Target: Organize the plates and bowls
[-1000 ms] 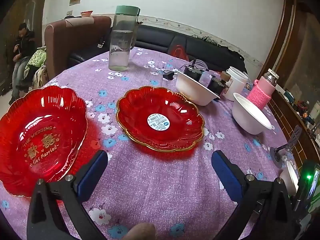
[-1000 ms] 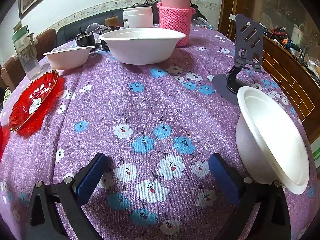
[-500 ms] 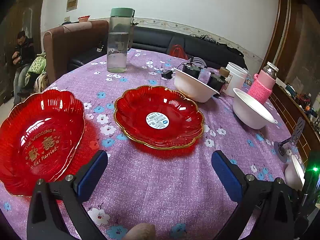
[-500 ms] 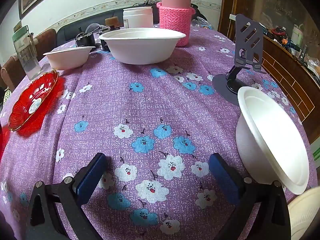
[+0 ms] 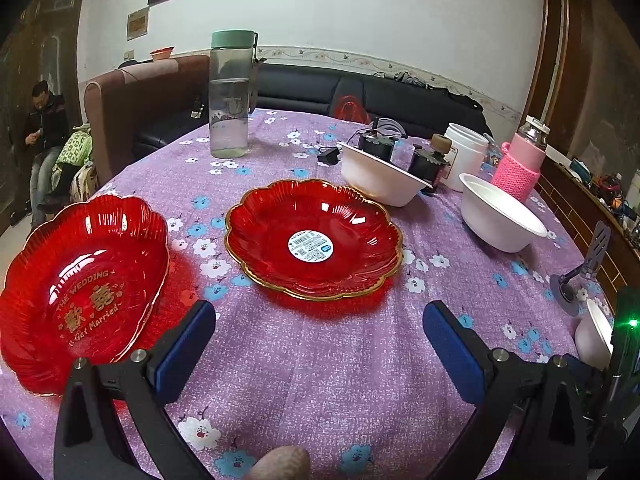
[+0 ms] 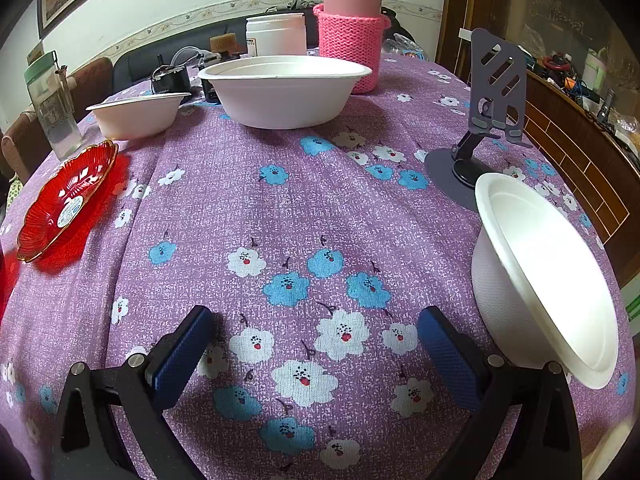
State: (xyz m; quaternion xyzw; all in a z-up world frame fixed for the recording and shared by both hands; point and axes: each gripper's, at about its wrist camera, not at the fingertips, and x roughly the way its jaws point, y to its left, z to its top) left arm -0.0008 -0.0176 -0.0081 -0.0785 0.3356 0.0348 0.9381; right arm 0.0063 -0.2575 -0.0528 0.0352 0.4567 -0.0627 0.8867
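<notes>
In the left wrist view, a red plate with a barcode sticker [image 5: 314,240] lies mid-table, and a red "The Wedding" plate [image 5: 80,288] lies at the left edge. Two white bowls [image 5: 380,178] [image 5: 500,216] sit beyond, and a third [image 5: 594,336] is at the far right. My left gripper [image 5: 318,340] is open and empty, just short of the sticker plate. In the right wrist view, my right gripper [image 6: 316,344] is open and empty over bare cloth. A white bowl [image 6: 536,280] stands tilted to its right. Two more bowls [image 6: 284,92] [image 6: 136,114] sit farther back, with the sticker plate [image 6: 68,200] at left.
A clear water bottle [image 5: 232,96] stands at the back left. A pink knit-sleeved flask [image 6: 352,24], a white jar [image 6: 276,36] and small dark motors [image 5: 430,162] crowd the back. A grey phone stand [image 6: 486,120] stands right. The purple floral tablecloth [image 6: 320,200] covers the table.
The left gripper has risen and tilted up, so the plates sit lower in its view. The right gripper has barely moved. Both stay open.
</notes>
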